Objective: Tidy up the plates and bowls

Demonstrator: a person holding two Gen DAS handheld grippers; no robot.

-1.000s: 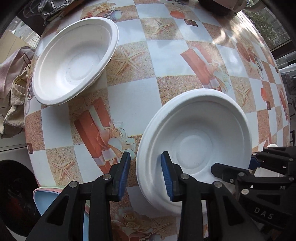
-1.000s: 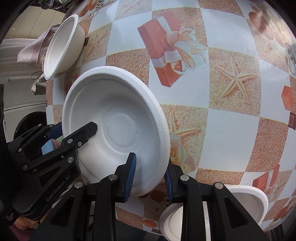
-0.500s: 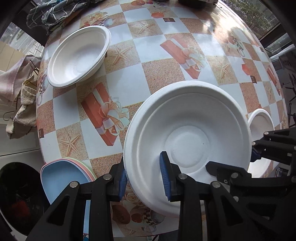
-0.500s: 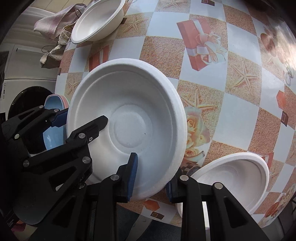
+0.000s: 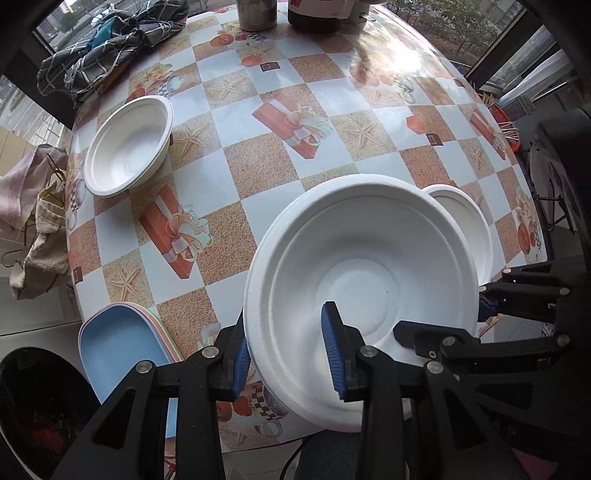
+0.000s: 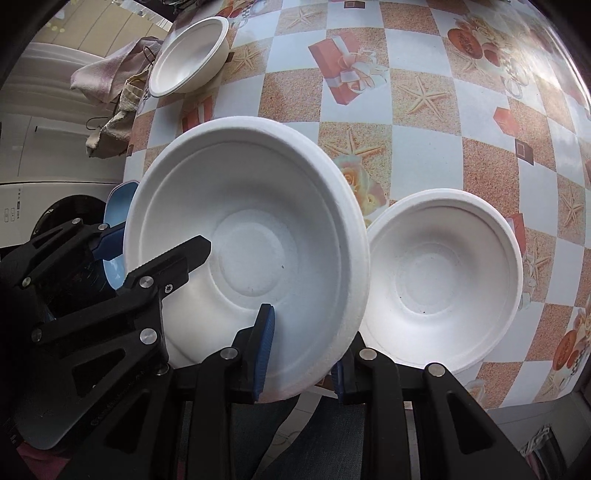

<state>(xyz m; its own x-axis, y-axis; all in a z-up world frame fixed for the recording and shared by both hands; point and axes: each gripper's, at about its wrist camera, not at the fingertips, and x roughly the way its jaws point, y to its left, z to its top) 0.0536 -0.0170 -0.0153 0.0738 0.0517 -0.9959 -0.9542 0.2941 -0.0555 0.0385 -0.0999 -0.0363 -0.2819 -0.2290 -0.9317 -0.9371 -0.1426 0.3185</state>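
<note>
Left tool [image 5: 288, 350] pinches the near-left rim of a large white bowl [image 5: 365, 280], one blue pad under the rim, one inside. Right tool [image 6: 301, 345] pinches the same bowl [image 6: 251, 236] at its near-right rim, pads on either side of the wall. Bowl is lifted off the surface [image 5: 258, 166], roughly level, tilted a bit toward the cameras. In the left wrist view the right tool [image 5: 484, 317] shows on the bowl's right edge; in the right wrist view the left tool [image 6: 147, 243] shows on its left edge.

Just right of the held bowl, partly behind it, a second white bowl [image 6: 443, 280] sits upright on the surface near the near edge; also visible at [image 5: 469, 225].

Near left, a stack of plates, blue on top and pink below [image 5: 122, 343], overhangs the surface edge; a sliver shows at [image 6: 118, 206].

Far left, a third white bowl [image 5: 129, 146] rests upright near the surface edge, well apart from the others [image 6: 192, 55].

Left of the surface, cloths [image 5: 33, 221] hang. Far left corner has a dark checked cloth [image 5: 107, 40]; at the far edge, a metal container [image 5: 256, 14] and a dark container [image 5: 314, 14].
</note>
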